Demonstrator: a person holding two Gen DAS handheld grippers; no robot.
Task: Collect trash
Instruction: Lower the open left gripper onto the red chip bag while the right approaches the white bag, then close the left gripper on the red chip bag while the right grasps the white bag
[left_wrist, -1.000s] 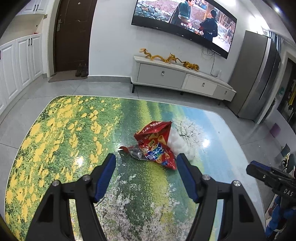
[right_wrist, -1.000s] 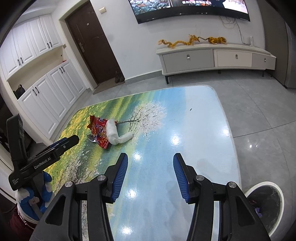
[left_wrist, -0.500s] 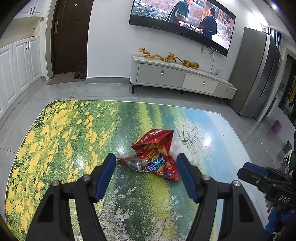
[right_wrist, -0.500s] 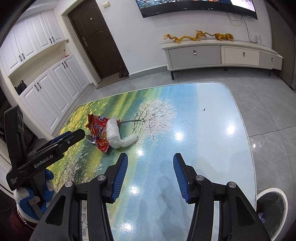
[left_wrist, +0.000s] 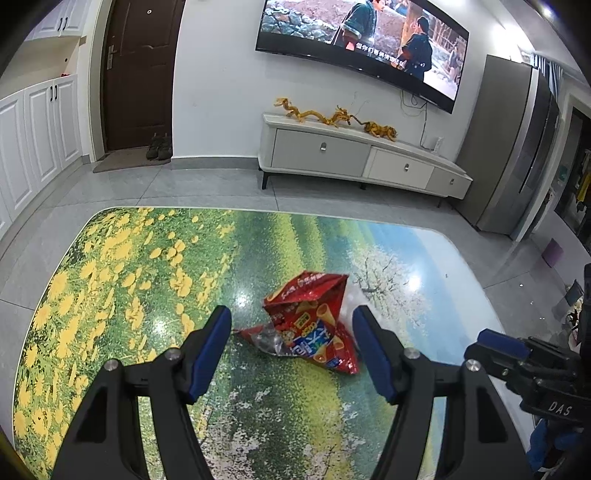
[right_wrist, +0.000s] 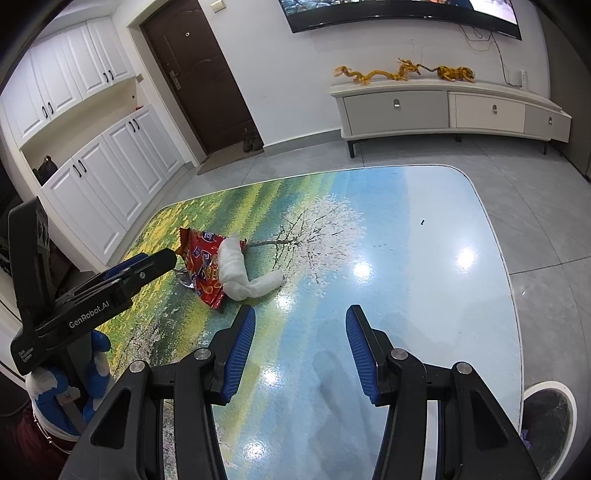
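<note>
A crumpled red snack bag (left_wrist: 314, 325) lies on the landscape-print table (left_wrist: 129, 266). My left gripper (left_wrist: 291, 332) is open, with the bag between and just beyond its blue fingers. In the right wrist view the bag (right_wrist: 203, 266) lies with a crumpled white tissue (right_wrist: 243, 273) against it. My right gripper (right_wrist: 299, 328) is open and empty above the table, nearer than and to the right of the tissue. A trash bin (right_wrist: 546, 417) stands on the floor at the table's right edge.
A white TV cabinet (left_wrist: 354, 155) and a wall TV (left_wrist: 362, 40) stand beyond the table. White cupboards (right_wrist: 92, 177) and a dark door (right_wrist: 199, 74) are at the left. A grey fridge (left_wrist: 517, 147) stands at the right.
My left gripper has moved closer to the red bag, which now lies between its fingers. My right gripper has moved towards the tissue and bag. Both stay open.
</note>
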